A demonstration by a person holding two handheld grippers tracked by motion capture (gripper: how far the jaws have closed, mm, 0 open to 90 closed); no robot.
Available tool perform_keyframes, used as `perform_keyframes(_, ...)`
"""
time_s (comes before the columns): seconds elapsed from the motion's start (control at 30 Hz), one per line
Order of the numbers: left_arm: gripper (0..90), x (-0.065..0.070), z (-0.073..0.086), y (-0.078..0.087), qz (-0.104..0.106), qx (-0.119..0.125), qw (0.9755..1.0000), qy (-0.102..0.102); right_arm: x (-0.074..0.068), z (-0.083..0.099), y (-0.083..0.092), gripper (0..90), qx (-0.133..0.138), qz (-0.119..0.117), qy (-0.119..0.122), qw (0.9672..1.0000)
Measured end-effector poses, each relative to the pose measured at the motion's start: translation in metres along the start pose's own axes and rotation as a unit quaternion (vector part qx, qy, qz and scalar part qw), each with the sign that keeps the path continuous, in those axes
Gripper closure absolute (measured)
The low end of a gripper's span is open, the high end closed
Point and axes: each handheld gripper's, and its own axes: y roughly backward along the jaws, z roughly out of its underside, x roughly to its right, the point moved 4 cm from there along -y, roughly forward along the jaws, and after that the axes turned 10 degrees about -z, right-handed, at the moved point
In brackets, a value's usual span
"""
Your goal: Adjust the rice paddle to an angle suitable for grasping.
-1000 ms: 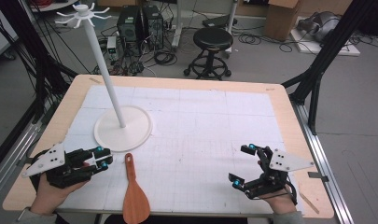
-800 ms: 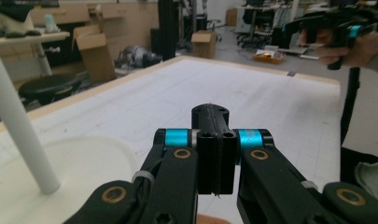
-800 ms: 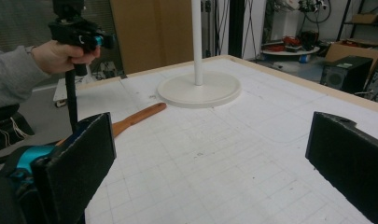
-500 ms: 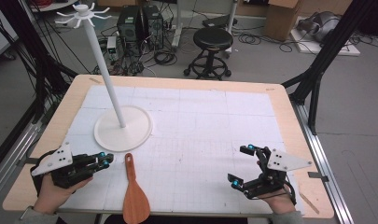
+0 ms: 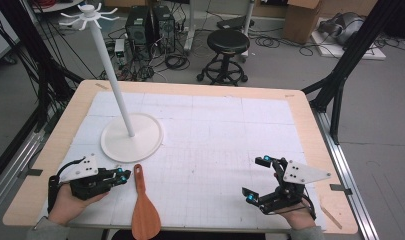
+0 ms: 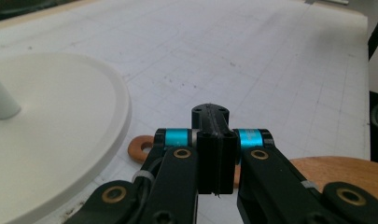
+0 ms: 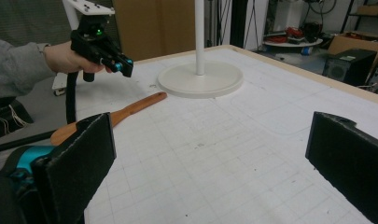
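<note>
Hovering beside spatula (image 5: 143, 207): left hand-held gripper (image 5: 121, 174), jaws pressed together, empty | right hand-held gripper (image 5: 256, 179): spread, empty | stand (image 5: 132, 136) on bench (image 5: 310, 125)

Grey floor, black stool (image 5: 229, 42), tangled cables, cardboard box (image 5: 302, 20) beyond the wooden table (image 5: 310, 125).

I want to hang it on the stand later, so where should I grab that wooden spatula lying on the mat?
Probably the narrow handle of the wooden spatula, just below its hanging hole, coming straight down with the left claw reopened. It lies flat on the mat, blade toward you, handle end beside that claw.
</note>
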Motion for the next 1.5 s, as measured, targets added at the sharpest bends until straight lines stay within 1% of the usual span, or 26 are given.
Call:
perform_keyframes(0.13,89.6,0.000,0.003,-0.005,0.001,-0.014,0.9999,-0.004,0.000,0.000,0.001,0.0,0.001,0.001,0.000,1.0000)
perform_keyframes(0.3,89.6,-0.002,0.006,-0.011,0.000,-0.032,0.9995,0.005,0.000,0.000,0.000,0.0,0.001,0.001,-0.001,1.0000)
perform_keyframes(0.33,89.6,-0.003,0.007,-0.013,-0.001,-0.037,0.9993,0.006,0.001,0.000,0.000,0.0,0.002,0.002,0.003,1.0000)
perform_keyframes(0.37,89.6,-0.003,0.008,-0.015,-0.002,-0.043,0.9991,0.009,0.000,0.000,0.000,0.0,0.001,0.002,0.000,1.0000)
perform_keyframes(0.4,89.6,-0.003,0.008,-0.015,-0.002,-0.043,0.9991,0.009,0.000,0.000,0.000,0.0,0.001,0.002,0.000,1.0000)
perform_keyframes(0.43,89.6,-0.004,0.010,-0.017,-0.004,-0.051,0.9987,0.011,0.000,0.000,0.000,0.0,0.000,0.001,-0.002,1.0000)
perform_keyframes(0.5,89.6,-0.005,0.011,-0.019,-0.005,-0.054,0.9984,0.014,0.001,0.001,0.000,0.0,0.000,0.002,-0.002,1.0000)
perform_keyframes(0.57,89.6,-0.005,0.011,-0.019,0.000,-0.046,0.9987,0.019,0.001,0.001,0.000,0.0,0.001,0.002,-0.003,1.0000)
perform_keyframes(0.6,89.6,-0.005,0.010,-0.019,0.000,-0.046,0.9988,0.020,0.001,0.001,0.000,0.0,0.001,0.004,0.001,1.0000)
perform_keyframes(0.73,89.6,-0.006,0.014,-0.023,-0.005,-0.064,0.9976,0.024,0.000,0.000,0.000,0.0,0.003,0.005,0.002,1.0000)
perform_keyframes(0.8,89.6,-0.006,0.016,-0.025,-0.008,-0.076,0.9969,0.020,0.000,-0.001,-0.001,0.0,0.002,0.004,0.002,1.0000)
perform_keyframes(0.83,89.6,-0.006,0.016,-0.025,-0.008,-0.076,0.9969,0.020,-0.001,0.000,-0.001,0.0,0.000,0.002,0.000,1.0000)
perform_keyframes(0.87,89.5,-0.007,0.018,-0.027,-0.016,-0.086,0.9961,0.010,-0.001,0.000,-0.001,0.0,-0.001,0.002,0.000,1.0000)
perform_keyframes(0.9,89.6,-0.007,0.019,-0.027,-0.018,-0.088,0.9959,0.006,0.000,0.000,-0.001,0.0,-0.001,0.004,0.002,1.0000)
perform_keyframes(0.97,89.6,-0.009,0.020,-0.028,-0.021,-0.093,0.9954,0.010,0.000,0.001,-0.001,0.0,-0.005,0.005,0.000,1.0000)
perform_keyframes(1.07,89.6,-0.009,0.022,-0.030,-0.020,-0.103,0.9944,0.006,0.001,0.001,-0.001,0.0,-0.005,0.006,0.000,1.0000)
perform_keyframes(1.17,89.6,-0.007,0.022,-0.033,-0.021,-0.104,0.9943,0.002,0.001,0.001,-0.001,0.0,-0.004,0.007,0.000,1.0000)
perform_keyframes(1.2,89.6,-0.006,0.022,-0.033,-0.019,-0.106,0.9942,0.005,0.001,0.001,-0.001,0.0,-0.004,0.007,0.000,1.0000)
perform_keyframes(1.33,89.5,-0.006,0.022,-0.034,-0.023,-0.111,0.9935,0.002,0.001,0.002,-0.001,0.0,-0.005,0.007,-0.004,1.0000)
perform_keyframes(1.43,89.6,-0.005,0.022,-0.036,-0.020,-0.110,0.9937,0.007,0.002,0.002,-0.001,0.0,-0.005,0.008,-0.001,1.0000)
perform_keyframes(1.5,89.6,-0.003,0.021,-0.037,-0.021,-0.111,0.9936,0.008,0.002,0.003,-0.001,0.0,-0.005,0.008,-0.005,0.9999)
